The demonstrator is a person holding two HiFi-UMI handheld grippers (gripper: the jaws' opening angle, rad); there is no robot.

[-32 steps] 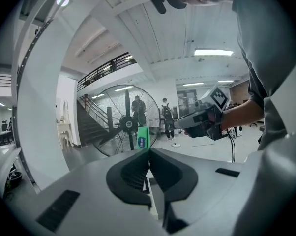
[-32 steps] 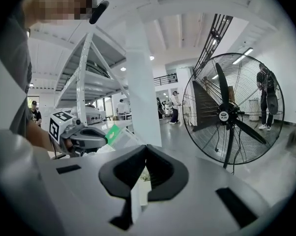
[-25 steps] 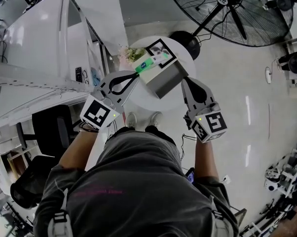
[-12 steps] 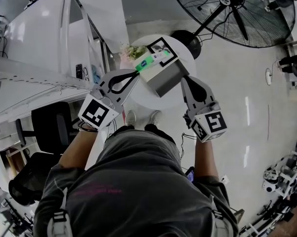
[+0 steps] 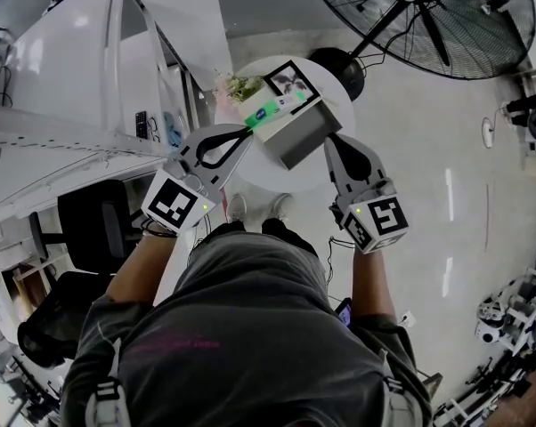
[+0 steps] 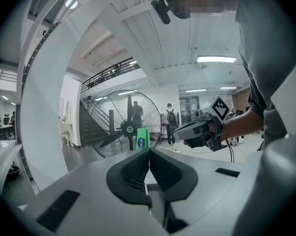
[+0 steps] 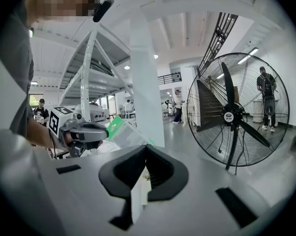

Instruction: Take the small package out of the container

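Head view first. Shows the container, a pale box, on a small round table. Finds the left gripper at the box's left corner, clenched on the small package, a green-and-white pack that lies slantwise at the container's mouth and looks only partly out. Puts the right gripper at the opposite corner, tips against the box.

Left gripper view next. Confirms jaws pressed together, with the green end of the small package standing up from the tips. Gives no sight of the container from here.

Right gripper view last. Shows jaws closed on a thin white strip, by the look of it the wall of the container. Catches the left gripper off to the left, the pack slanting up from its tips.

Reads as the pull-out step: pack grasped, box braced, pack not yet plainly clear of the rim. Calls next for drawing the left gripper up and away along the pack's length, with the right clamp unmoved so that the light box neither lifts with the pack nor slides on the table.
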